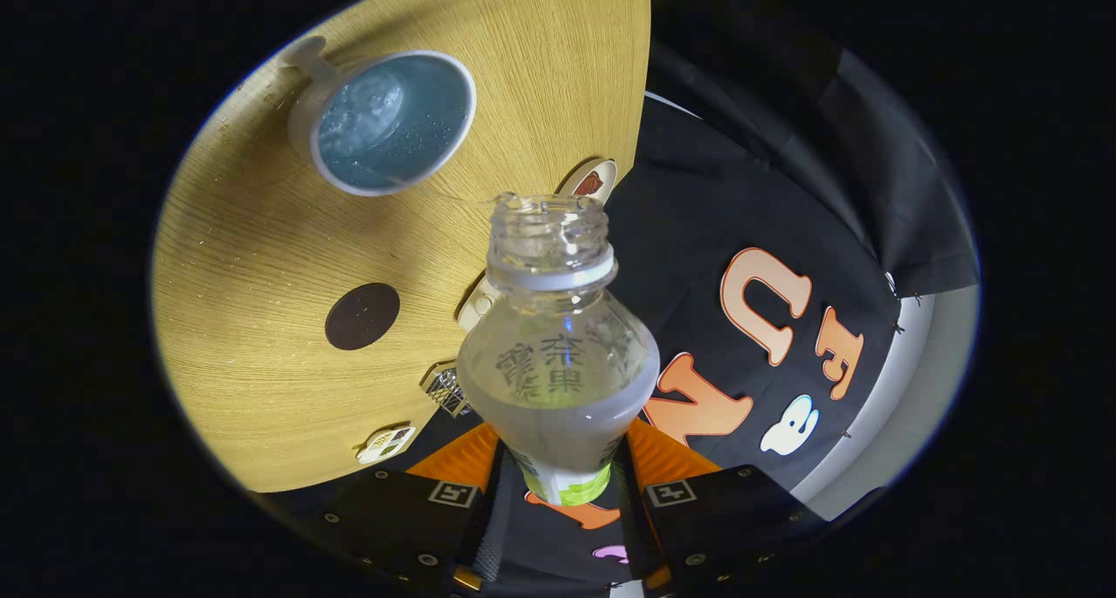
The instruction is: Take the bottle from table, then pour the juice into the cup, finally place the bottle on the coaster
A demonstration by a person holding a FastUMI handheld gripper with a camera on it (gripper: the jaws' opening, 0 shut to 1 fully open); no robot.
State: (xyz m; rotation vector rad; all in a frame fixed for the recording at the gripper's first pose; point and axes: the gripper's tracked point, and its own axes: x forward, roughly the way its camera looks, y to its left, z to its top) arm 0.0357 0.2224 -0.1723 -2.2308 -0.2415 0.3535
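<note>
My gripper (558, 480) is shut on a clear plastic bottle (558, 354), both fingers pressing its labelled lower body. The bottle is uncapped, and its open neck (549, 236) points away from the fingers, with cloudy liquid in its shoulder. The view is rolled, so the wooden table (261, 380) stands tilted beside the bottle. A white cup (388, 123) with a handle sits on the table beyond the neck and to one side, holding bluish liquid with bubbles. A thin stream or drip runs from the bottle's mouth toward the cup's rim. A dark round coaster (362, 315) lies on the table beside the bottle's shoulder.
Small stickers or tags (385, 444) lie along the table's near edge, another (591, 182) just behind the bottle's mouth. The black booth cloth (785, 232) hangs beyond the table's edge, with pale floor (924, 380) past it.
</note>
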